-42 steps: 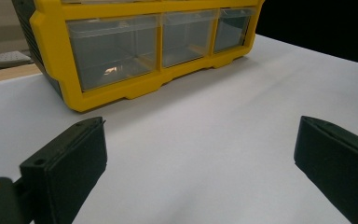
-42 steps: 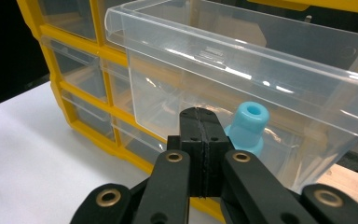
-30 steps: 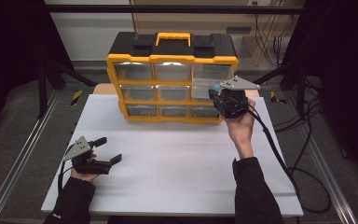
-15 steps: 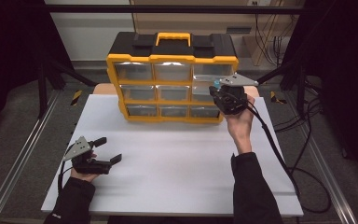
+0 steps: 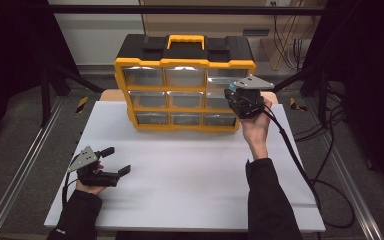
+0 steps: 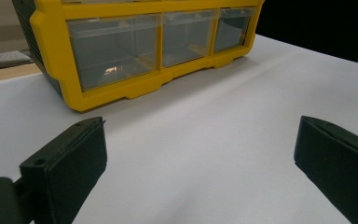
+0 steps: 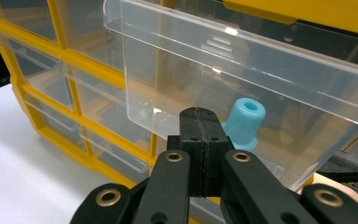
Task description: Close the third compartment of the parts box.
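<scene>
Right gripper (image 7: 200,122): jaws pressed flat together, nothing between them, tips just in front of a pulled-out clear drawer (image 7: 242,79) at the right of the yellow organizer (image 5: 185,92); a light-blue plastic piece (image 7: 245,123) sits by the tips. Left gripper (image 5: 114,161): jaws wide apart, resting low on the white table (image 5: 190,170), well apart from the organizer.

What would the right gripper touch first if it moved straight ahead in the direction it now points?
Most likely the clear front wall of the pulled-out drawer; the right gripper has shut jaws right before it. The blue piece seems to sit behind that wall, though depth is unclear.
</scene>
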`<state>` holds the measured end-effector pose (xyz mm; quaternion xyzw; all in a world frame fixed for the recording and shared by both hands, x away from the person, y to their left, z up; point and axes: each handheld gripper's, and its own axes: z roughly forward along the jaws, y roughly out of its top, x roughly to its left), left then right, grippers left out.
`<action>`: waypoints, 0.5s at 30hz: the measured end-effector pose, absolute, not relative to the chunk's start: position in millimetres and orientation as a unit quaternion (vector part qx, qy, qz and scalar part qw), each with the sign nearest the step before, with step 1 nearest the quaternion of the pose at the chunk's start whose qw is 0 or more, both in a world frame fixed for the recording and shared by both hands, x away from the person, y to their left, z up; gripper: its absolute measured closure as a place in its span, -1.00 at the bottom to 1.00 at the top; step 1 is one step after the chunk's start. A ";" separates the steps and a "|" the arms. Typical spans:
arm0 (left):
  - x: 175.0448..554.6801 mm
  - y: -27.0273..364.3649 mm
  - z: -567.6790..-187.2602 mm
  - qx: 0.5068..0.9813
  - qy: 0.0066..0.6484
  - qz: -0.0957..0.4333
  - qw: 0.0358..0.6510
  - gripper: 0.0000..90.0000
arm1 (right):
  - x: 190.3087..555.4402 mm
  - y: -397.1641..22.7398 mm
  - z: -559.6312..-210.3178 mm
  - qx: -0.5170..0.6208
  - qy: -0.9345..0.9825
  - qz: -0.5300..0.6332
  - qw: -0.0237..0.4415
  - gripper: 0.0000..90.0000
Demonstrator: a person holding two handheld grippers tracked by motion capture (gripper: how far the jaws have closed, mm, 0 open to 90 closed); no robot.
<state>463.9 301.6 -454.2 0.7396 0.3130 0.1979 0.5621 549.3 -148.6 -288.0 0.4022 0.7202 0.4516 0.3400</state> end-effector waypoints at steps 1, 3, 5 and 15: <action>463.9 301.6 -454.3 0.739 0.313 0.198 0.562 -0.95 | 550.3 -148.1 -288.1 0.403 0.719 0.452 0.341 1.00; 463.9 301.7 -454.2 0.739 0.313 0.198 0.562 -0.95 | 551.8 -148.0 -288.1 0.404 0.719 0.452 0.341 1.00; 463.9 301.7 -454.2 0.739 0.313 0.198 0.562 -0.95 | 553.1 -147.8 -288.2 0.404 0.718 0.451 0.343 1.00; 463.9 301.8 -454.1 0.739 0.313 0.198 0.563 -0.95 | 560.3 -148.1 -287.7 0.408 0.716 0.447 0.346 1.00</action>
